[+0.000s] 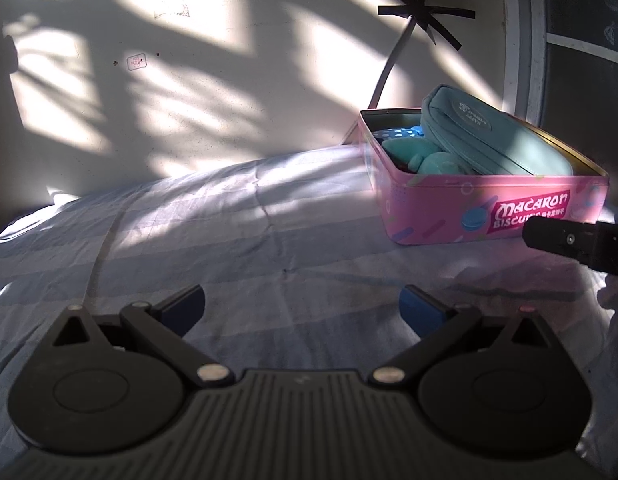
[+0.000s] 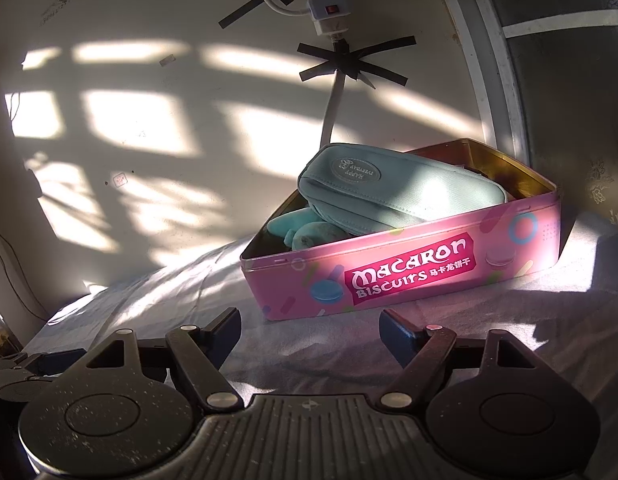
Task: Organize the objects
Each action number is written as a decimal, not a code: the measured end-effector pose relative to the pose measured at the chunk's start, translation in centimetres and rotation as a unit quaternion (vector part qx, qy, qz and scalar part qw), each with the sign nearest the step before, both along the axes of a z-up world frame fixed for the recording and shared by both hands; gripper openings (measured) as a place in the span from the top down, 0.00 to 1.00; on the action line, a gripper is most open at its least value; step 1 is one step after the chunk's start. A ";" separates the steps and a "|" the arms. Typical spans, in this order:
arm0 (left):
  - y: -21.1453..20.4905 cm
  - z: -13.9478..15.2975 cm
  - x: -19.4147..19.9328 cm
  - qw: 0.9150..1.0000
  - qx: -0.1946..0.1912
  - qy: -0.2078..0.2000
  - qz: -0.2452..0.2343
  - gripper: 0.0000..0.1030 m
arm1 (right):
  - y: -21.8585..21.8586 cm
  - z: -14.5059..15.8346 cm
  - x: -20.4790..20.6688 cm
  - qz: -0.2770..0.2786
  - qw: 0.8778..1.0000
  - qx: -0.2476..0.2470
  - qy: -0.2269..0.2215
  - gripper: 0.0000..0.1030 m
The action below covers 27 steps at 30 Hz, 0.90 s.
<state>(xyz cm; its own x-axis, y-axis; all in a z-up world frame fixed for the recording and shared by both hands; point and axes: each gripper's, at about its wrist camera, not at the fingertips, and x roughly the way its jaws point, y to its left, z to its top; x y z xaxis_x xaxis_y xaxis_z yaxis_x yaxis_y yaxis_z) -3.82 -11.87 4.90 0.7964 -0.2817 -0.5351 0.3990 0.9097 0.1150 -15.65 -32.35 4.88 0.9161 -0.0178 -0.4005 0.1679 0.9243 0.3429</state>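
A pink "Macaron Biscuits" tin (image 1: pixel 497 208) stands open on the bed at the right; it also shows in the right wrist view (image 2: pixel 409 276). A teal pencil pouch (image 1: pixel 497 140) (image 2: pixel 393 196) lies slanted across its top. Teal plush pieces (image 1: pixel 425 156) (image 2: pixel 309 228) and a blue dotted item (image 1: pixel 401 133) lie under it. My left gripper (image 1: pixel 303 308) is open and empty, low over the sheet, left of the tin. My right gripper (image 2: pixel 309 330) is open and empty just in front of the tin; its black finger shows at the right edge of the left wrist view (image 1: pixel 569 238).
The bed has a pale blue checked sheet (image 1: pixel 213 232) with wrinkles. Behind it is a sunlit wall (image 1: pixel 197 80) with a white cable taped in black (image 2: pixel 345 60) and a power strip (image 2: pixel 327 4). A grey window frame (image 2: pixel 505 92) stands at the right.
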 end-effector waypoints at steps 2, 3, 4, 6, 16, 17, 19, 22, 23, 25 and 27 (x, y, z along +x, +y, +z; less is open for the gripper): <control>-0.1 0.0 -0.1 1.000 0.005 -0.005 0.000 0.00 | 0.0 0.0 0.0 -0.001 1.000 0.001 0.001 0.26; -0.1 0.0 -0.2 1.000 0.006 -0.006 0.000 0.00 | 0.0 0.0 0.0 -0.001 1.000 0.001 0.001 0.26; -0.1 0.0 -0.2 1.000 0.007 -0.006 0.000 0.00 | -0.1 0.0 0.0 -0.001 1.000 0.001 0.002 0.26; -0.1 0.0 -0.2 1.000 0.008 -0.002 -0.001 0.00 | 0.0 -0.1 0.0 -0.001 1.000 0.002 0.003 0.26; 0.0 -0.4 0.0 1.000 0.012 0.019 0.007 0.00 | 0.5 -0.3 -0.1 0.003 1.000 -0.001 0.007 0.22; -0.1 -0.5 0.0 1.000 0.013 0.020 0.010 0.00 | 0.5 -0.4 0.0 0.004 1.000 -0.001 0.009 0.22; 0.0 -0.6 0.1 1.000 0.013 0.021 0.012 0.00 | 0.5 -0.5 0.1 0.006 1.000 -0.001 0.010 0.22; 0.0 -0.7 0.1 1.000 0.014 0.023 0.014 0.00 | 0.5 -0.6 0.1 0.006 1.000 0.000 0.012 0.22; 0.0 -0.8 0.1 1.000 0.015 0.023 0.014 0.00 | 0.5 -0.7 0.1 0.006 1.000 0.001 0.013 0.22; 0.0 -0.9 0.1 0.999 0.016 0.025 0.015 0.00 | 0.6 -0.8 0.1 0.007 1.000 0.001 0.014 0.22; 0.0 -0.9 0.1 0.999 0.017 0.028 0.017 0.00 | 0.6 -0.8 0.2 0.008 1.000 0.001 0.015 0.22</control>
